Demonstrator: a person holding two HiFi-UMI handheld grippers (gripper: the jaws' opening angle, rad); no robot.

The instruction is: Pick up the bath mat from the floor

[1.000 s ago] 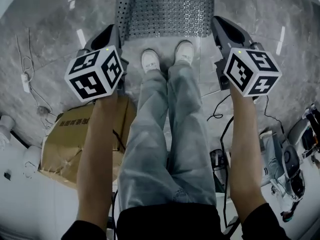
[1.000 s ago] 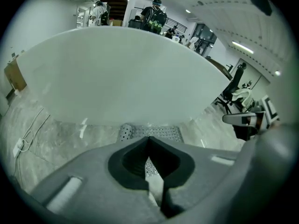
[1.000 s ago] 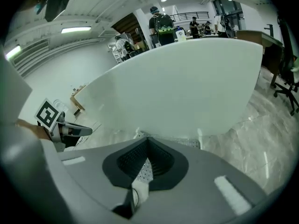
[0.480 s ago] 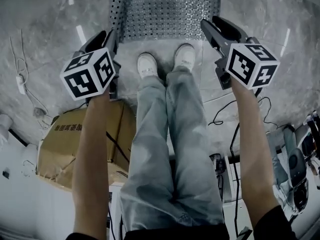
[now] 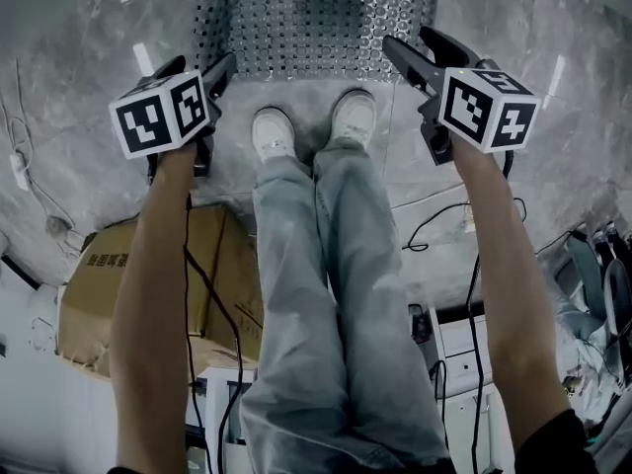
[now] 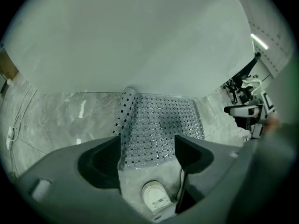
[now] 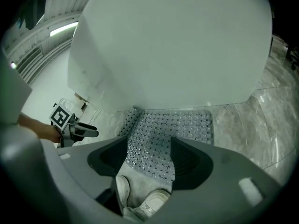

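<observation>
Bath mat (image 5: 326, 18) lies on the floor (image 5: 79, 117) just ahead of my shoes (image 5: 272, 131), untouched. My left gripper (image 5: 197, 67) and right gripper (image 5: 410, 39) have edged nearer it, jaws opening, empty. The grab looks next.

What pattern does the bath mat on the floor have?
The bath mat is greyish, covered in small round bumps and holes; clearest in the head view.

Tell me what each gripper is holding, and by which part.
Nothing is held. The left gripper and right gripper both have jaws opening with nothing between them; the bath mat lies untouched on the floor.
</observation>
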